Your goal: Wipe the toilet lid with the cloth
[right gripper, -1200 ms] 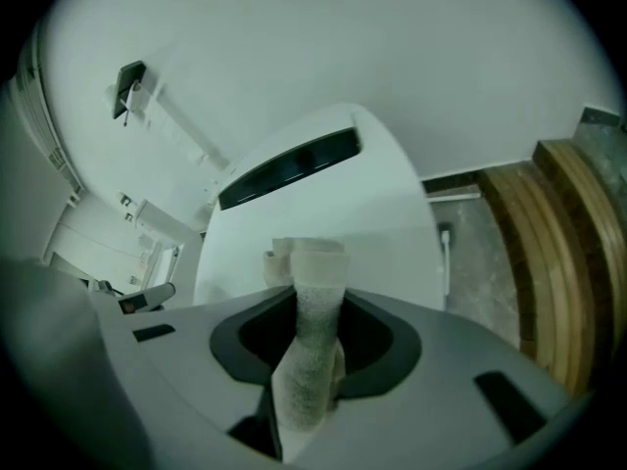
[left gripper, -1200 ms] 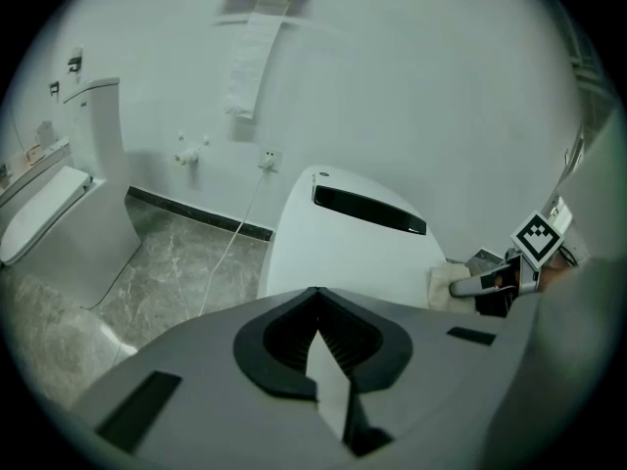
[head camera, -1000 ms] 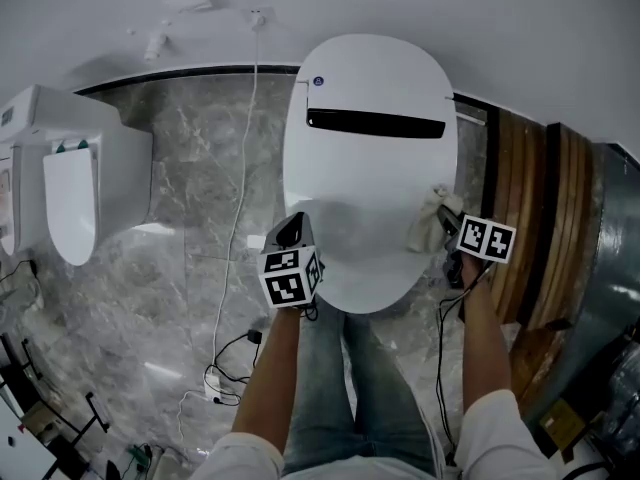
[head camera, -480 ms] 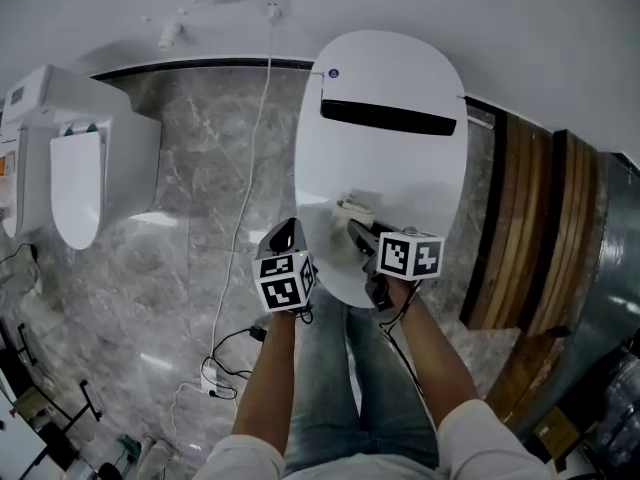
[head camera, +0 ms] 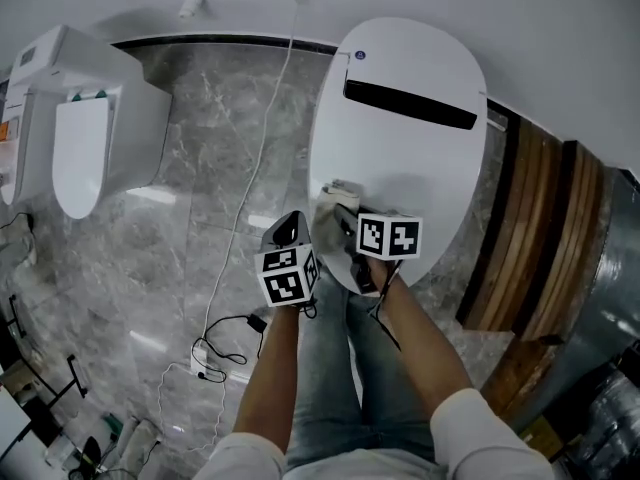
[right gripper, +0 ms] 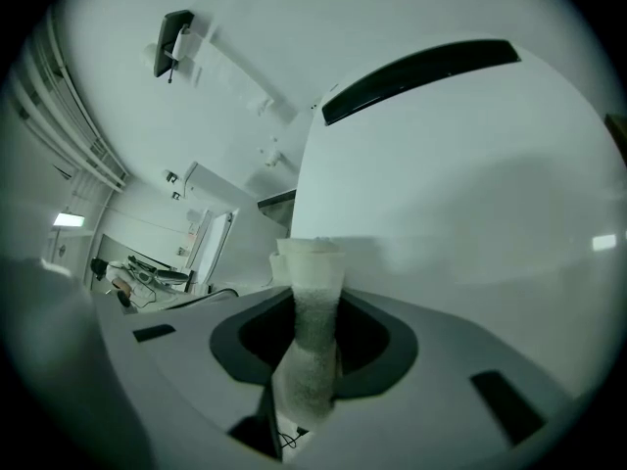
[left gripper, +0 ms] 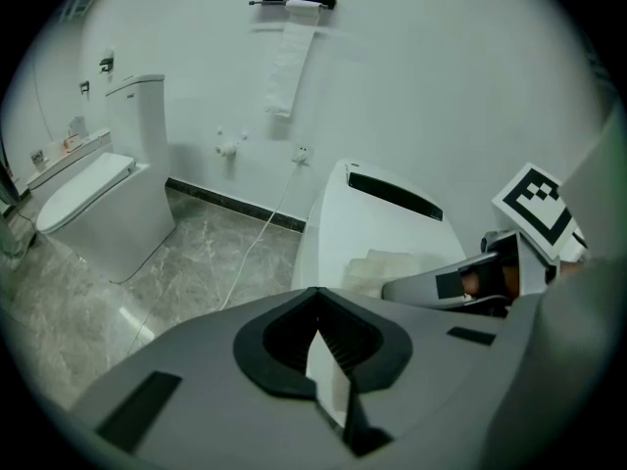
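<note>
Toilet lid point(head camera: 420, 163): closed, white, no stain that I can make out. I cannot tell from its surface which parts are already wiped.
Right gripper point(head camera: 343, 223): jaws clenched on the cloth point(head camera: 332, 206), pressing it to the lid's near left edge.
Left gripper point(head camera: 288, 230): jaws closed together on nothing, off the lid just left of its near edge, idle.
Cloth: pale and bunched, lying on the lid's near left, one strip pinched between the right jaws.
Progress: I judge the wipe under way. The far part by the dark strip point(head camera: 410, 105) and the right side may remain.
</note>
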